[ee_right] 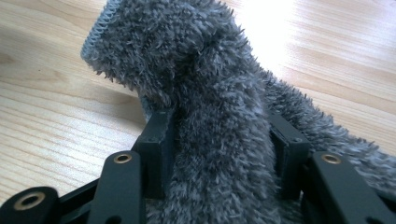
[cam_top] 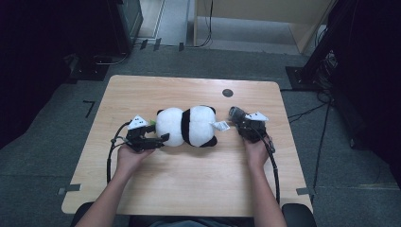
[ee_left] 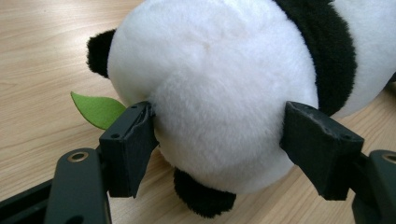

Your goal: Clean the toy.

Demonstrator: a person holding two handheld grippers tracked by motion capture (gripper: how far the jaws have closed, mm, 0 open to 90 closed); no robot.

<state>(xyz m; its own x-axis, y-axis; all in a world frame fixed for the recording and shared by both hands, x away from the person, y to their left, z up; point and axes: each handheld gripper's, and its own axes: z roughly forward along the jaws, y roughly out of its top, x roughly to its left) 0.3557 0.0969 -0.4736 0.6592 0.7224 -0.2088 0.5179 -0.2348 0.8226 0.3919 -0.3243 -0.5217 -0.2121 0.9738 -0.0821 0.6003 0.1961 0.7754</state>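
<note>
On the desk (cam_top: pixel 189 189), the plush panda (cam_top: pixel 187 125) lies mid-desk. The left tool (ee_left: pixel 217 140), at its 9 o'clock, spreads wide around its white rump. The right tool (ee_right: pixel 219 140), at 3 o'clock, pinches a grey fuzzy cloth (ee_right: pixel 210 93).

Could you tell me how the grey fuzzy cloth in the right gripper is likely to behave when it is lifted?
The grey fuzzy cloth bunches and folds between the right gripper's jaws, so it will probably hang limp. Its deep pile suggests a secure grip, unlikely to slip. It looks light for its bulk, with loose parts probably dragging over the table.
</note>
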